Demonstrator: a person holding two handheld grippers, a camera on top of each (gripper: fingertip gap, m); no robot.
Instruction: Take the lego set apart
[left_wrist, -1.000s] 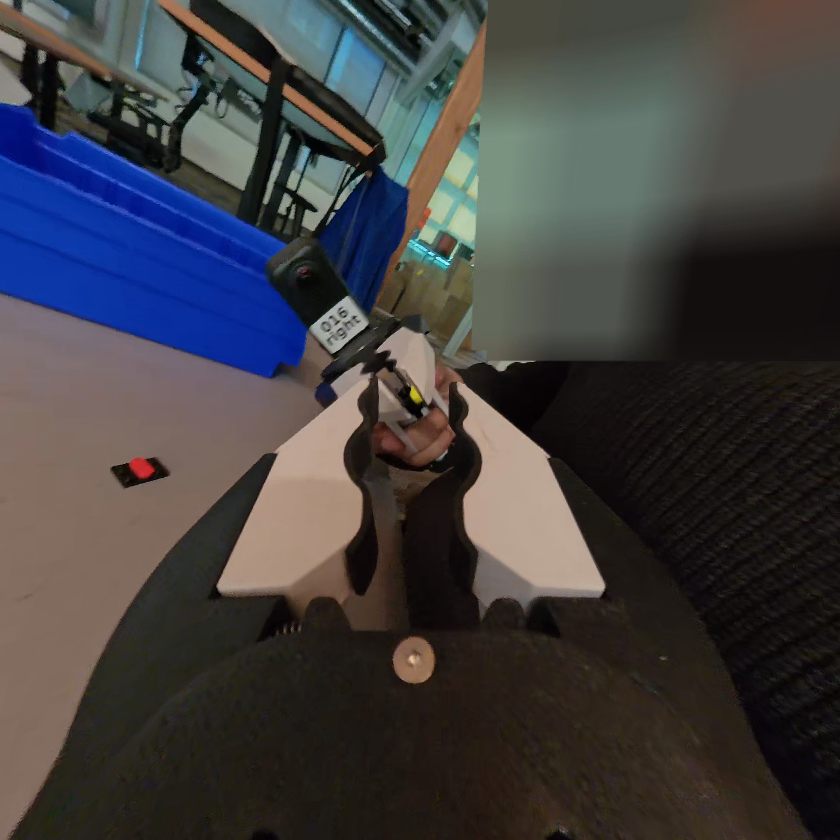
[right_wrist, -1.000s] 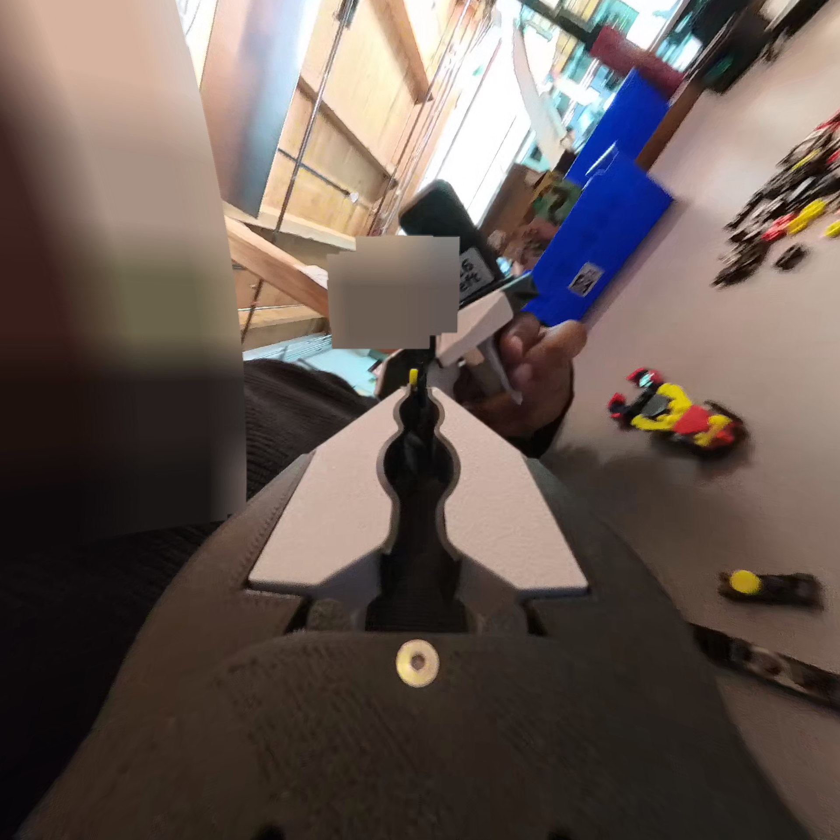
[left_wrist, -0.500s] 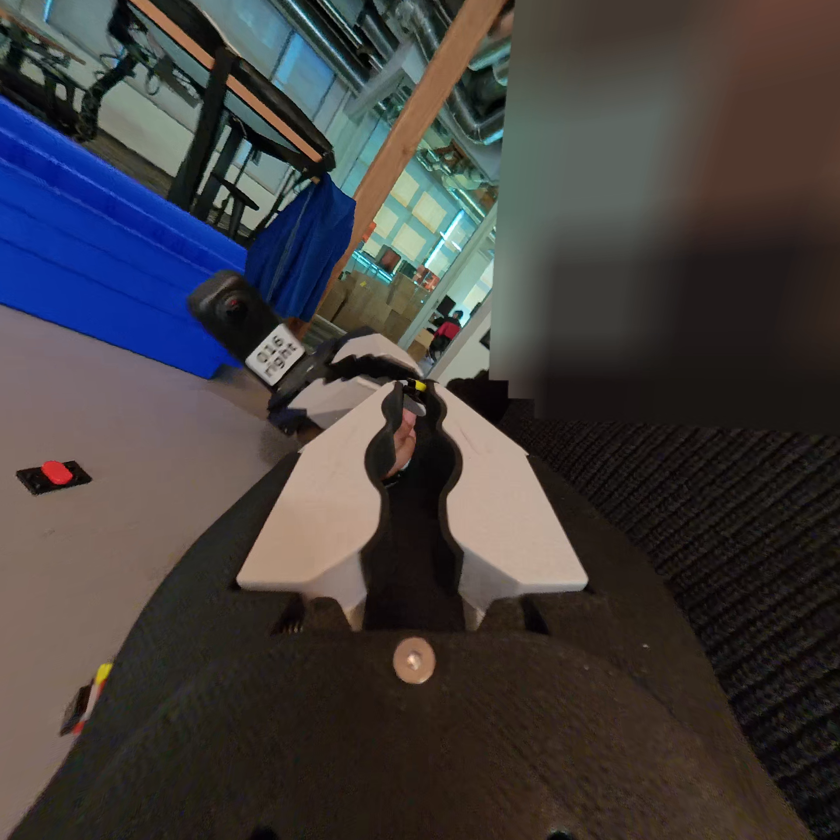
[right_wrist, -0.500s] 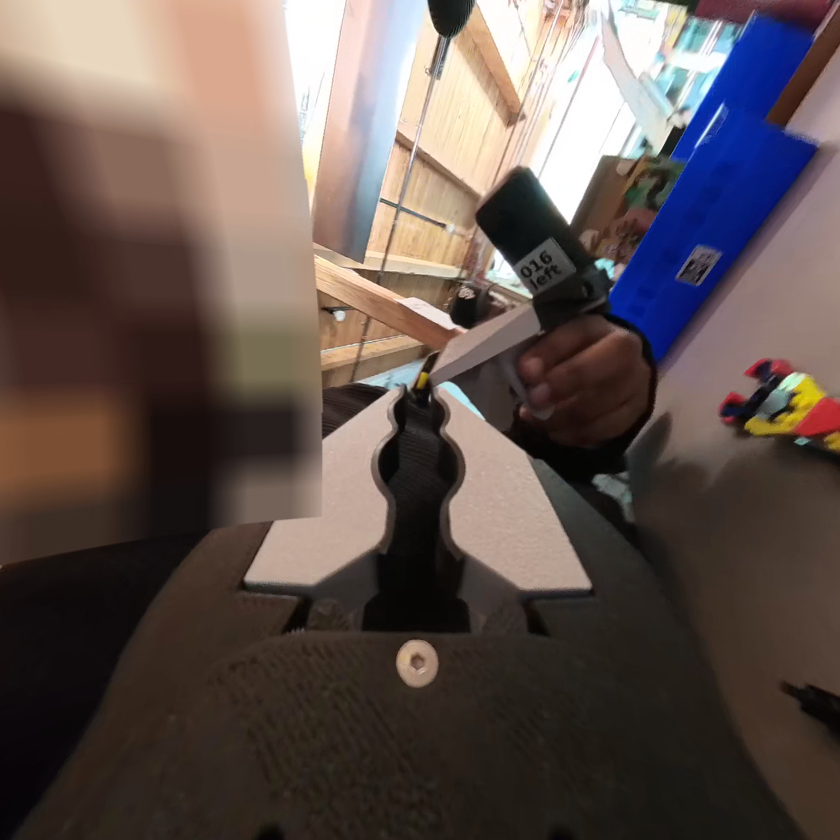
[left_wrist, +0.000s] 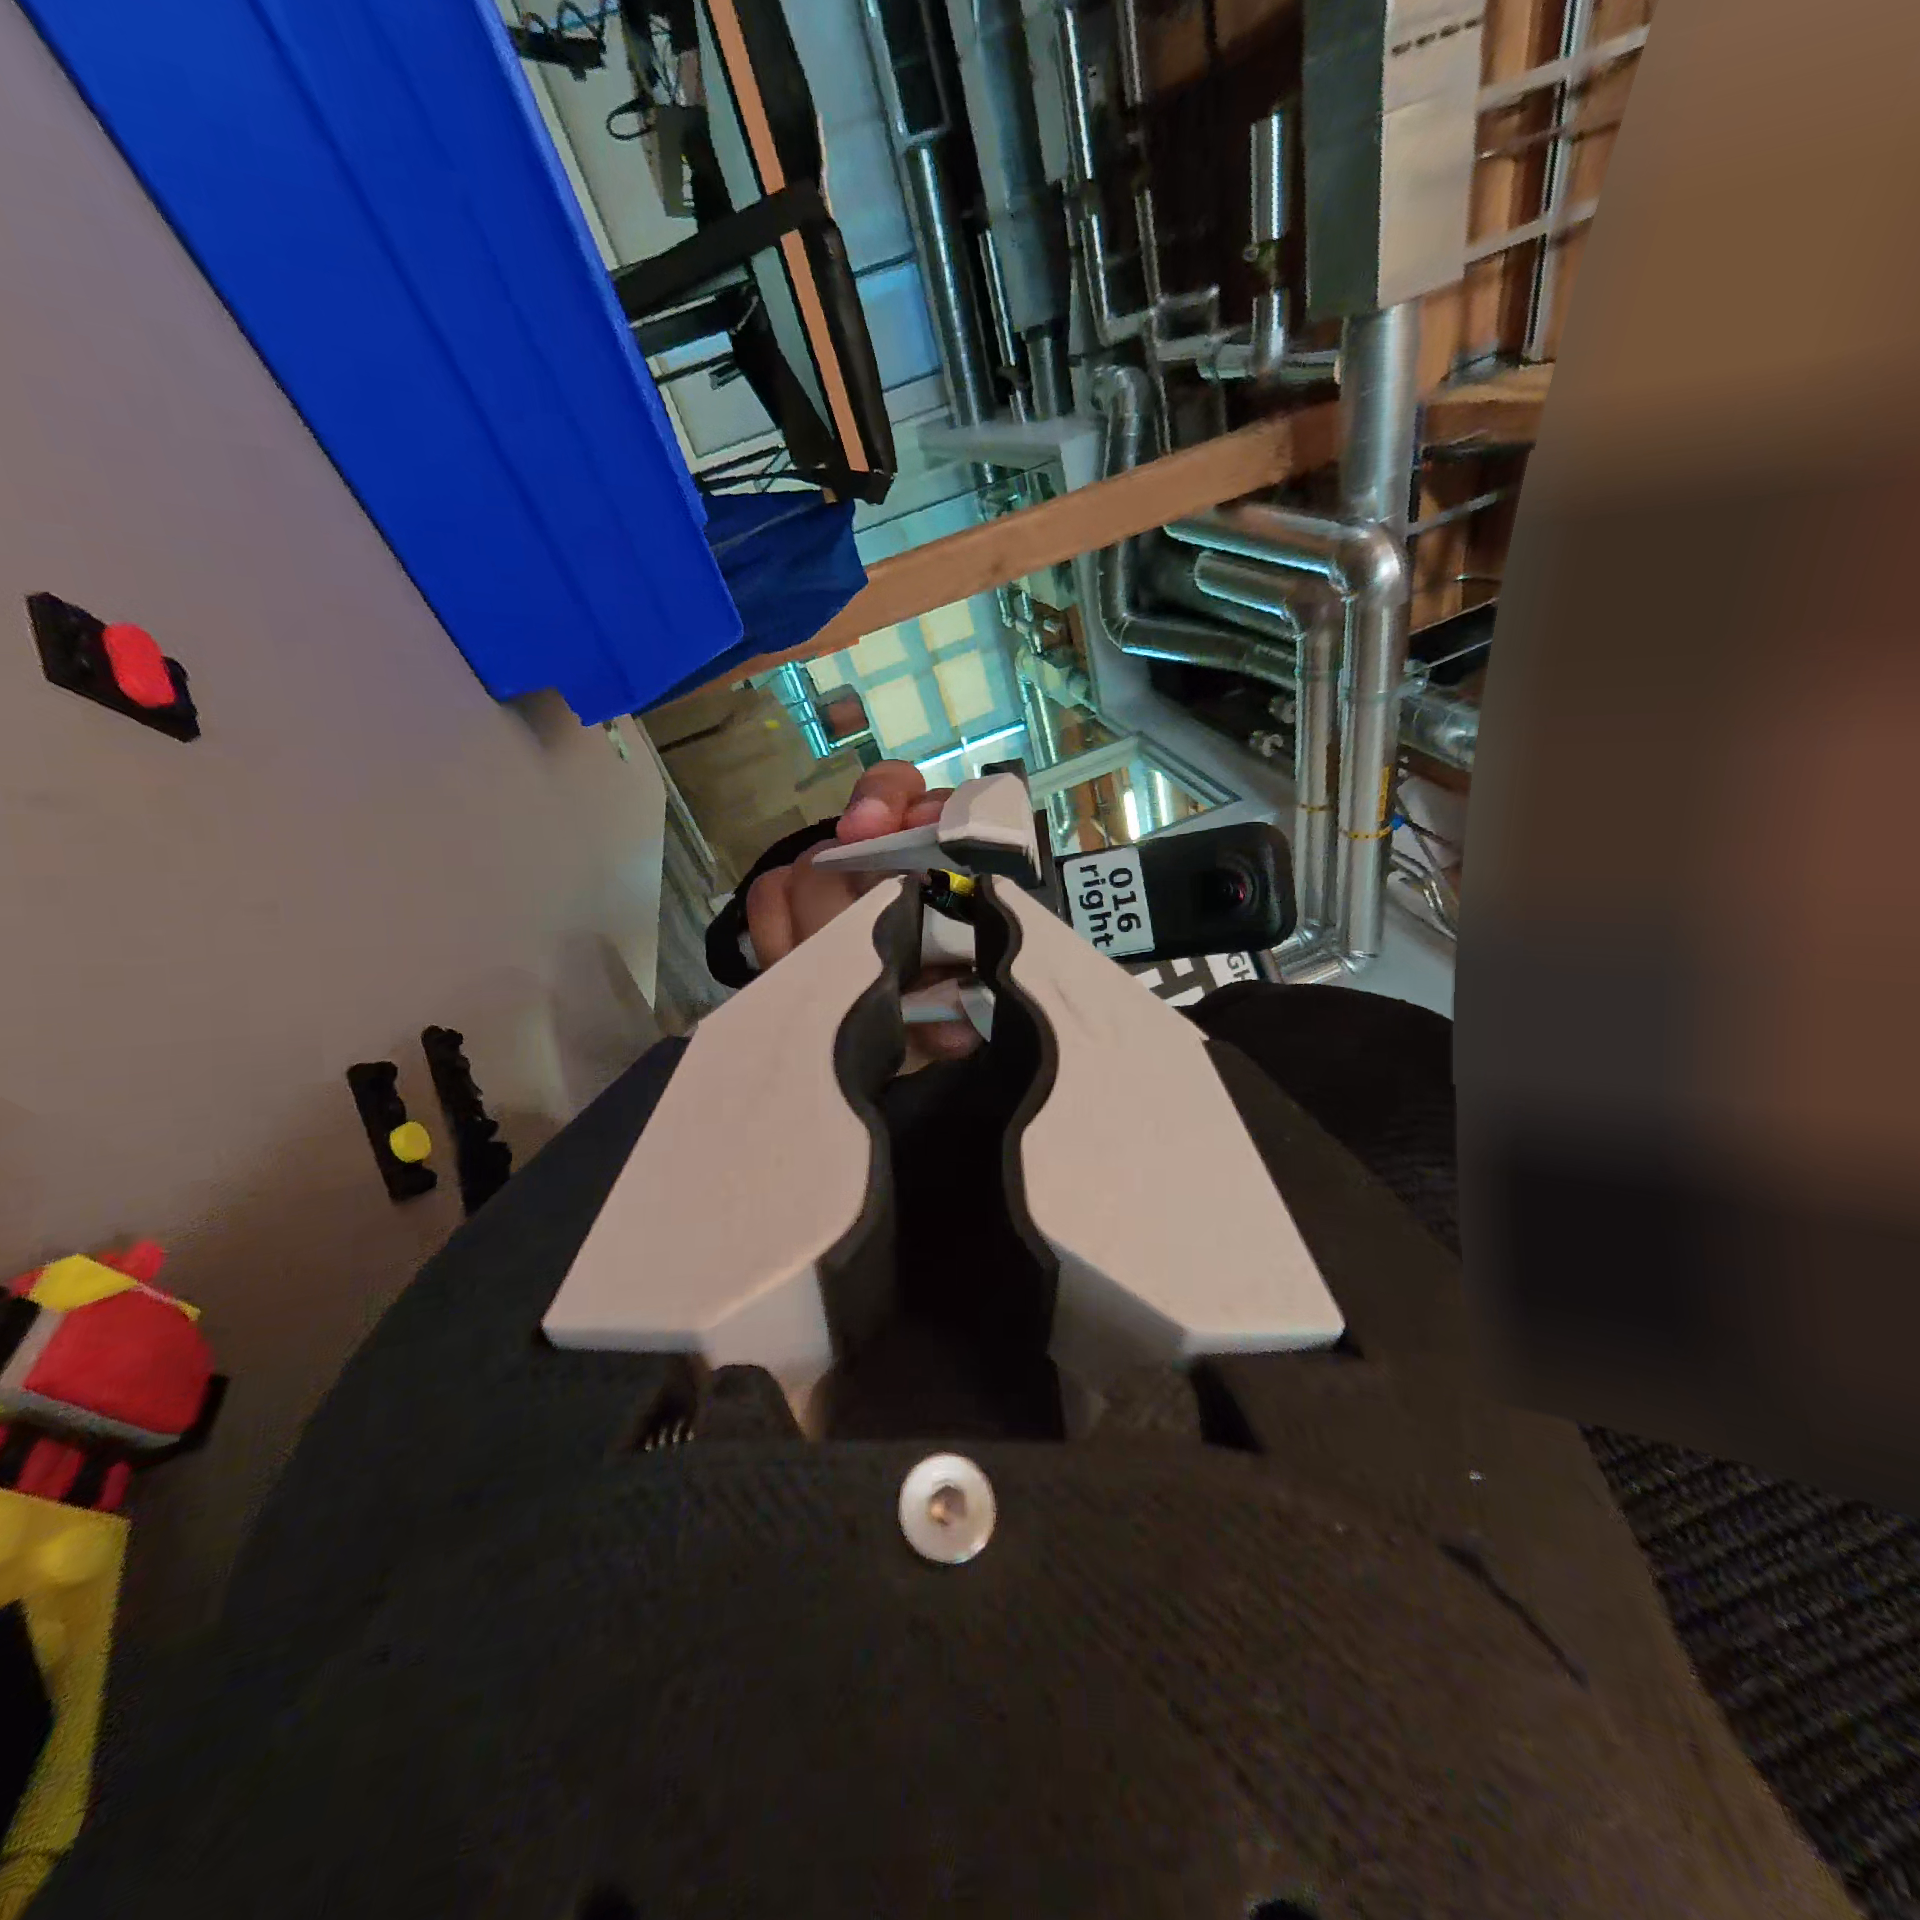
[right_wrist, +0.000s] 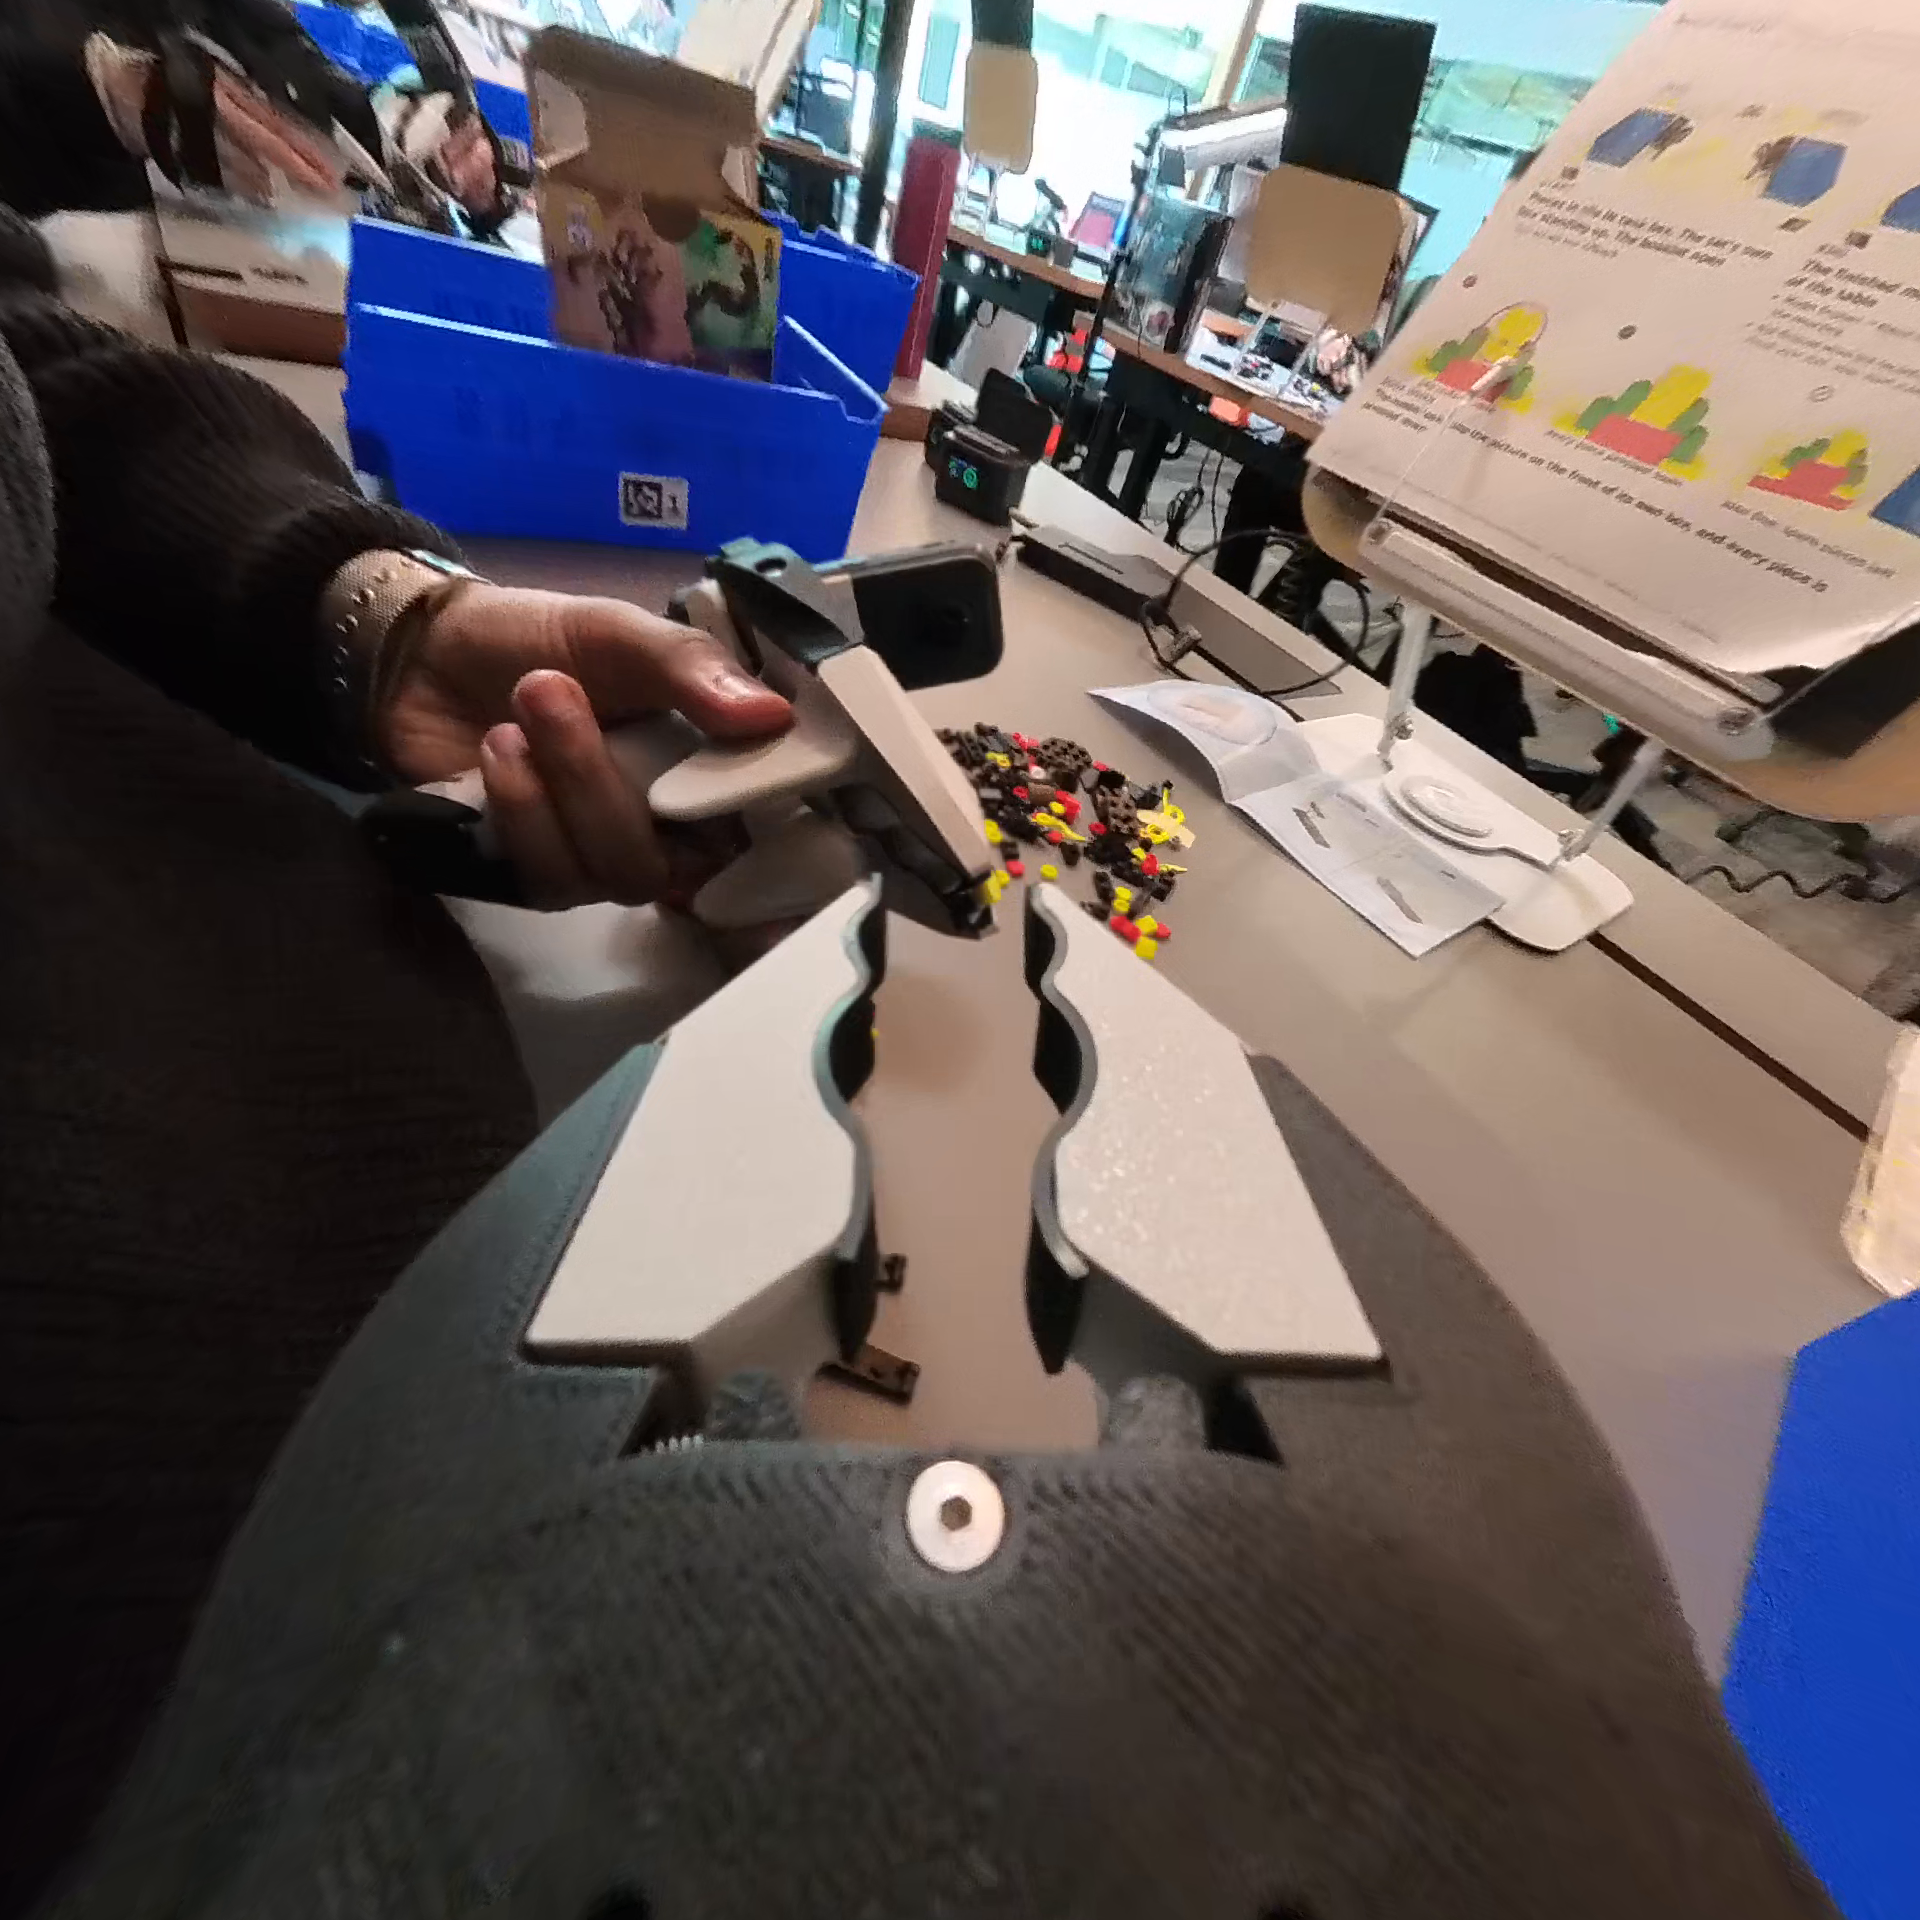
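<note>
The right gripper (right_wrist: 954, 902) stands with its two grey fingers parted and nothing between them, only bare table (right_wrist: 1351, 1039) showing through the gap. Just past its tips, at about 12 o'clock, the left gripper (right_wrist: 971, 904) points down and pinches a small black-and-yellow lego piece (right_wrist: 977, 899) at its very tip, with a person's hand (right_wrist: 561, 727) wrapped round its handle at 10 o'clock. In the left wrist view the left gripper (left_wrist: 948, 896) has its fingers drawn close together at the tips, the same little black-and-yellow piece (left_wrist: 951, 885) nipped there. Beyond the grippers in the right wrist view, at 1 o'clock, a heap of loose black, red and yellow bricks (right_wrist: 1070, 810) lies on the table, and an open instruction booklet (right_wrist: 1299, 790) lies farther out at 2 o'clock. A blue bin (right_wrist: 582, 436) sits at 11 o'clock. In the left wrist view a red-and-yellow part of the lego set (left_wrist: 83, 1382) shows at 8 o'clock, two black strips (left_wrist: 426, 1132), one bearing a yellow stud, at 9 o'clock, and a black plate with a red stud (left_wrist: 109, 665) at 10 o'clock
</note>
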